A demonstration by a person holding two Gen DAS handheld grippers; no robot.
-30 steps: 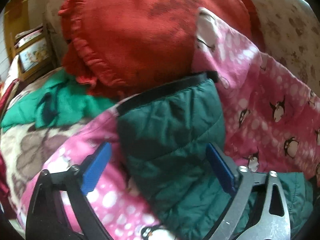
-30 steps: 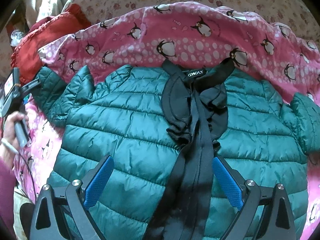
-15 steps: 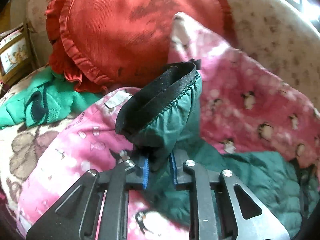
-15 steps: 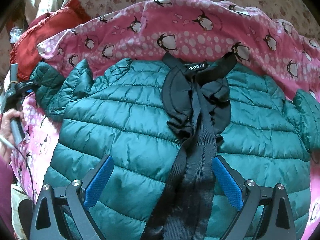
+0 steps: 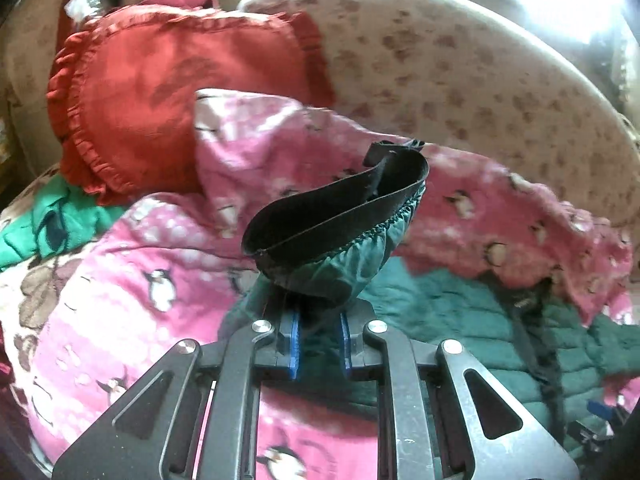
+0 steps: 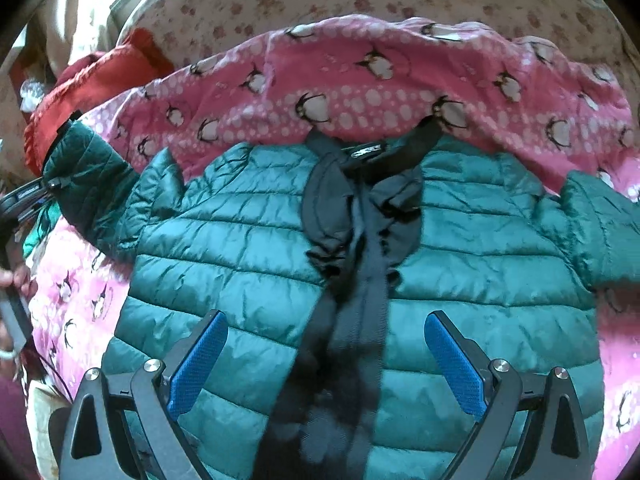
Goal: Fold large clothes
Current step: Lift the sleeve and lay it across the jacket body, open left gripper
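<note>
A dark green quilted puffer jacket lies front up on a pink penguin blanket, its black zipper band running down the middle. My left gripper is shut on the jacket's left sleeve just behind the black cuff, and holds it raised above the blanket. The raised sleeve also shows at the left of the right wrist view. My right gripper is open, its blue pads astride the zipper band over the jacket's lower front. The jacket's other sleeve lies at the right.
A red frilled cushion leans at the back left against the floral sofa back. A bright green garment lies at the left edge. The jacket body spreads to the right of the left gripper.
My left gripper closed on the sleeve behind the cuff, then lifted it and swung it rightward toward the jacket body. My right gripper stayed open over the zipper, shifting only slightly.
</note>
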